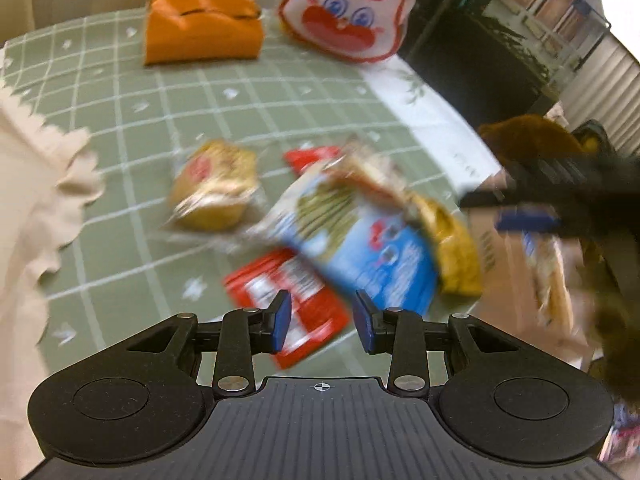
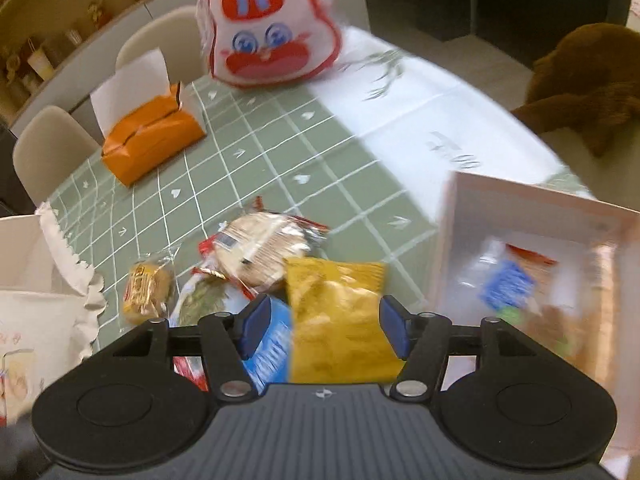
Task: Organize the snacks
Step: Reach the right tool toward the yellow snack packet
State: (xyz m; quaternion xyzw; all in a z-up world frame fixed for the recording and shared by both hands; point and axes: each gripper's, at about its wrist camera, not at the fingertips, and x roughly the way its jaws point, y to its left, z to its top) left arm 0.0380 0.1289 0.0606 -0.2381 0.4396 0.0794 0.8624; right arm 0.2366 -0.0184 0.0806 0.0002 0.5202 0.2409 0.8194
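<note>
The pink box [image 2: 532, 216] sits at the table's edge and already has stuff in it; a blue-and-white packet [image 2: 506, 284] lies on its floor with something red-trimmed behind it, though blur hides the rest. Just left of the box is the loose snack pile; nearest is a yellow chip bag [image 2: 340, 320], and the right gripper [image 2: 324, 328] hangs over it with its blue pads spread wide on either side, not clamping anything. Left of the yellow bag is a blue snack bag [image 1: 360, 248], behind it a round rice cracker pack [image 2: 260, 252], and farther left of the box a small wrapped cake [image 2: 146, 290] sits on its own. The left gripper [image 1: 323, 322] hovers over a red packet [image 1: 288, 300] at the near side of the pile, fingers apart and holding nothing. Everything rests on a green checked tablecloth [image 2: 280, 160] with a white border; well behind the box an orange tissue pack [image 2: 152, 140] and a rabbit-face bag [image 2: 272, 40] stand on it. A frilly white bag [image 2: 48, 312] sits far left; cream chairs [image 2: 48, 152] and a shelf of small figurines are beyond the table.
</note>
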